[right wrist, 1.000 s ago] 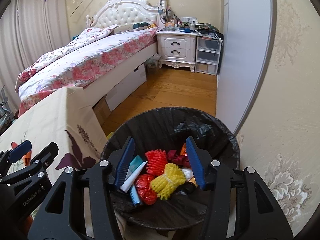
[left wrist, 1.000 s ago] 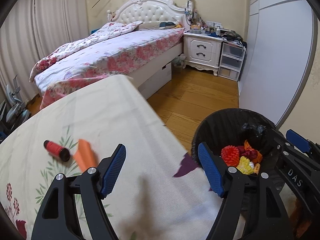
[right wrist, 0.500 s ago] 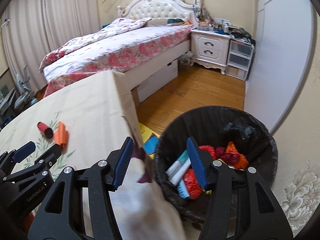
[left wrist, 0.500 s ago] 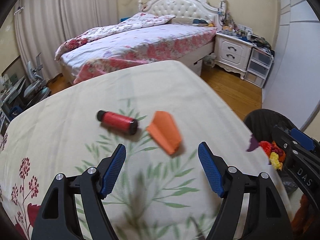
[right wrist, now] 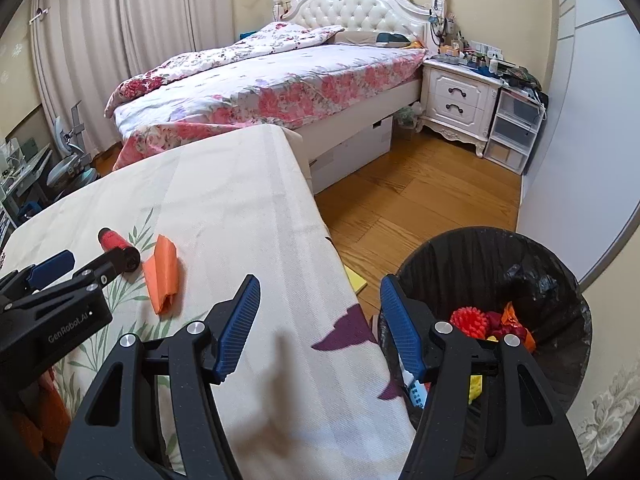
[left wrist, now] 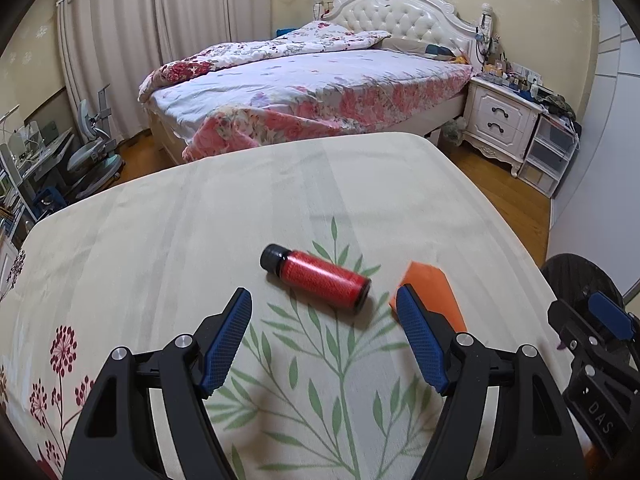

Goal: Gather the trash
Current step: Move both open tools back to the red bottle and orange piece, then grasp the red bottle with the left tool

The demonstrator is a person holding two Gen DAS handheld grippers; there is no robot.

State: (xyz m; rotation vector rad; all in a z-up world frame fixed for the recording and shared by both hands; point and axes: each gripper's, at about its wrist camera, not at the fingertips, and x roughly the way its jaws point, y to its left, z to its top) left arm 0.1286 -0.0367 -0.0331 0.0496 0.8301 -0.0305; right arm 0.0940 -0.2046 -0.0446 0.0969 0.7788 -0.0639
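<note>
From where I'm driving, both tools are black with blue textured pads: left tool (left wrist: 325, 338), right tool (right wrist: 318, 326). The tabletop (left wrist: 200, 224) wears a cream cloth printed with green leafy sprigs, dark red dandelion-type flowers off to the left tool's left, and purple leaf shapes near the right tool. Just ahead of the left tool lies a red bottle (left wrist: 316, 278) with a black cap, plus an orange folded paper (left wrist: 434, 286). The bin (right wrist: 496, 264) right of the right tool is black-lined, holding red, yellow and orange bits. The bed (right wrist: 280, 80) has pink floral bedding on white.
</note>
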